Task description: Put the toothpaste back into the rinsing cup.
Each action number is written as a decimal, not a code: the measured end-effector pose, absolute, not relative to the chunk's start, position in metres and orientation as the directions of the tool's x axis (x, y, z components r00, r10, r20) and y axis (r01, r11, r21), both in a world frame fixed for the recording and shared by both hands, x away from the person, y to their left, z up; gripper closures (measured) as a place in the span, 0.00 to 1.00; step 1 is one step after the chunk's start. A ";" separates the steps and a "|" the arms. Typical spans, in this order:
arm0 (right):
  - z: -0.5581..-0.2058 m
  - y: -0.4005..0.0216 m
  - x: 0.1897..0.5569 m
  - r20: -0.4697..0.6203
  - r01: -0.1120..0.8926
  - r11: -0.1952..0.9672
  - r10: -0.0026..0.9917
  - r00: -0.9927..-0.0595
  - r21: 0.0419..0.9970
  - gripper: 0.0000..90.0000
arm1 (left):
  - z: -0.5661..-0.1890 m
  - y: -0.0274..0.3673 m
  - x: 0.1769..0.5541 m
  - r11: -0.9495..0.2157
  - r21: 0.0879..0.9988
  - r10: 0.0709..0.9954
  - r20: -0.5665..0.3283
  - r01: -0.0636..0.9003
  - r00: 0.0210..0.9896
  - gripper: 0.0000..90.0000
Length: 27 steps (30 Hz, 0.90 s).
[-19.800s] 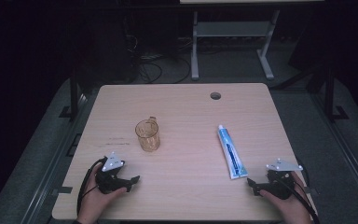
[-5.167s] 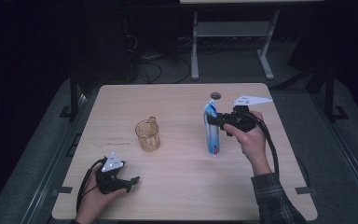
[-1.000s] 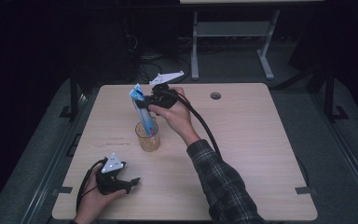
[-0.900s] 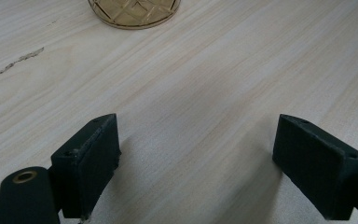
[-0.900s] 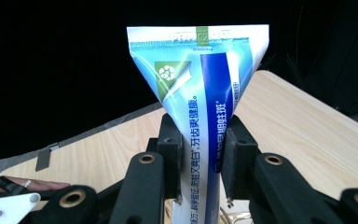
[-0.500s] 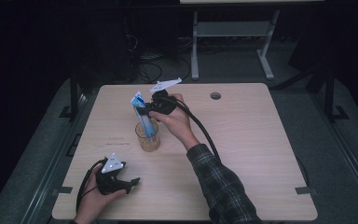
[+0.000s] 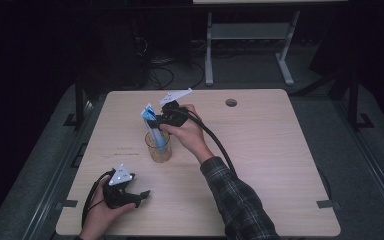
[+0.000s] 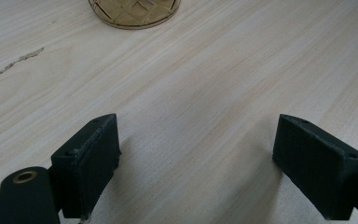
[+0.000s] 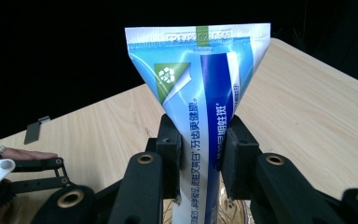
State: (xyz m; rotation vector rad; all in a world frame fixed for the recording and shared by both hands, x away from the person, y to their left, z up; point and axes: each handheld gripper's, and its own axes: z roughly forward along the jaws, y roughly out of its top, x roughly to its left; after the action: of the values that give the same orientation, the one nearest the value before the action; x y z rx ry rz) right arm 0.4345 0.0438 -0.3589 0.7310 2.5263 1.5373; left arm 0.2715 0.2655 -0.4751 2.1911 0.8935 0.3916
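Note:
A blue and white toothpaste tube (image 7: 151, 122) stands upright with its lower end inside an amber glass cup (image 7: 159, 149) at the table's middle left. My right gripper (image 7: 157, 120) is shut on the tube's upper part, just above the cup's rim. In the right gripper view the two pads press the tube (image 9: 200, 84) from both sides, its flat crimped end on top, and the cup's rim (image 9: 235, 210) shows below. My left gripper (image 7: 141, 197) rests near the front left edge, open with nothing between its jaws (image 8: 198, 163); the cup's base (image 8: 133, 9) lies ahead of it.
The light wooden table (image 7: 280, 150) has a round cable hole (image 7: 231, 103) at its back. A metal frame leg (image 7: 209, 50) and cables stand on the dark floor behind the table. The right arm reaches across the table's middle.
The right hand has lowered the tube so its bottom end sits deeper in the cup. The left hand and its gripper have stayed where they were.

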 end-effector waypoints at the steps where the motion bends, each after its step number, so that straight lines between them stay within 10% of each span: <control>1: -0.360 0.044 0.435 0.157 0.344 0.379 0.444 -0.882 0.859 0.79 | -0.475 0.266 0.271 -0.495 0.724 0.702 0.007 0.481 0.713 0.15; 27: -0.360 -0.042 0.417 0.127 0.348 0.317 0.551 -0.824 0.882 0.52 | -0.475 0.265 0.272 -0.498 0.723 0.699 0.008 0.479 0.715 0.15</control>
State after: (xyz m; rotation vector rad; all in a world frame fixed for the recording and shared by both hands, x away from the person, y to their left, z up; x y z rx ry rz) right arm 0.4170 -0.0422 -0.3603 0.8261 2.3827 1.5180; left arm 0.2721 0.2655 -0.4749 2.1932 0.8903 0.3907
